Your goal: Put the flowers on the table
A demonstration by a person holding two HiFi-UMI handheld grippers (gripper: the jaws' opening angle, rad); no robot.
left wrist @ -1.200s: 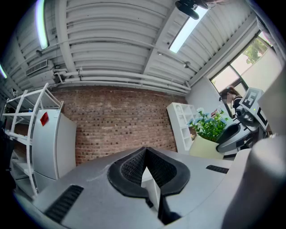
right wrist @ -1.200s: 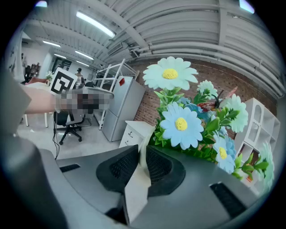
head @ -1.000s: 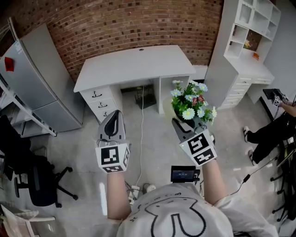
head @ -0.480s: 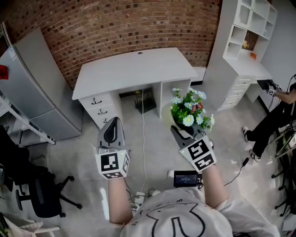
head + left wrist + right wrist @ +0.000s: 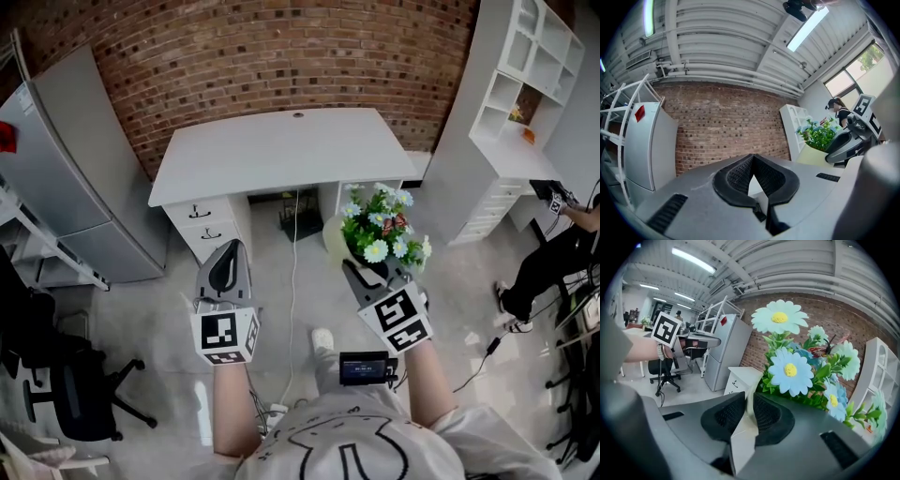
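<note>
**Item:** flowers [image 5: 382,228] in a pale pot [image 5: 812,154], carried in your right gripper [image 5: 747,405].

**Axis:** the long axis is upright, with the pot below and the blooms on top.

**Location:** held in the air above the floor, near the front right corner of the white table [image 5: 281,150] and not on it.

**Right gripper:** its jaws are pinched onto the pot's thin wall, which stands between the pads.

**Left gripper [image 5: 228,253]:** its jaws are pressed together at the tips and hold nothing. You hold it beside the right one, well apart from the pot.

**Surroundings:**
- drawers [image 5: 208,220] under the table's left end
- a white cable [image 5: 292,253] hanging in the knee space
- a grey fridge [image 5: 66,178] at the left
- a black office chair [image 5: 80,394] at the lower left
- a white shelf unit [image 5: 520,84] at the right
- a seated person [image 5: 553,267] at the far right
- a brick wall [image 5: 253,56] behind the table

**In the way:** the table's front edge is the nearest thing ahead of the pot.

**By view:**
- Head view: the blooms cover the grip.
- Right gripper view: this is the only view showing the wall between the pads. It also shows your left gripper's marker cube [image 5: 665,329].
- Left gripper view: this is the only view showing the pot side-on and upright.
</note>
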